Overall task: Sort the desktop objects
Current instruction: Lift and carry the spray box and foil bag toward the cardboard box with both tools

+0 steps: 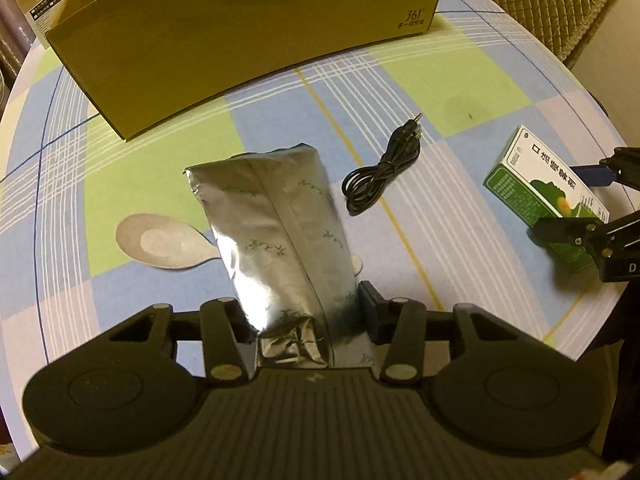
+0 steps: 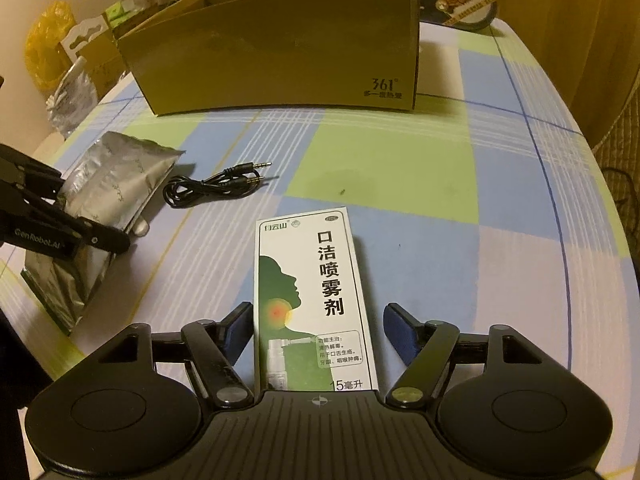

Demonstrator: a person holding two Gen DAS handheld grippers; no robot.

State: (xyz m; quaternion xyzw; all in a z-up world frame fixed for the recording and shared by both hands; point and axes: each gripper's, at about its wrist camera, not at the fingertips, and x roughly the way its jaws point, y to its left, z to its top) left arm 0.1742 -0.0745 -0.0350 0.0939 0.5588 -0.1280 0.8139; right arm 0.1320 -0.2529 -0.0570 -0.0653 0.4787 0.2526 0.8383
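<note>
The left gripper (image 1: 308, 320) straddles the near end of a foil pouch (image 1: 276, 232); its fingers sit against the pouch's sides, so it appears closed on it. The pouch lies on the table (image 1: 400, 80), partly over a flat spoon (image 1: 160, 244) at its 9 o'clock. A coiled cable (image 1: 380, 176) lies at the pouch's 2 o'clock, apart from it. The right gripper (image 2: 316, 332) is wide open around a green-and-white spray box (image 2: 312, 280): the left finger is just beside the box's edge, the right finger stands clear. An open carton (image 2: 280, 56) stands at 12 o'clock beyond both, on the checked cloth.
</note>
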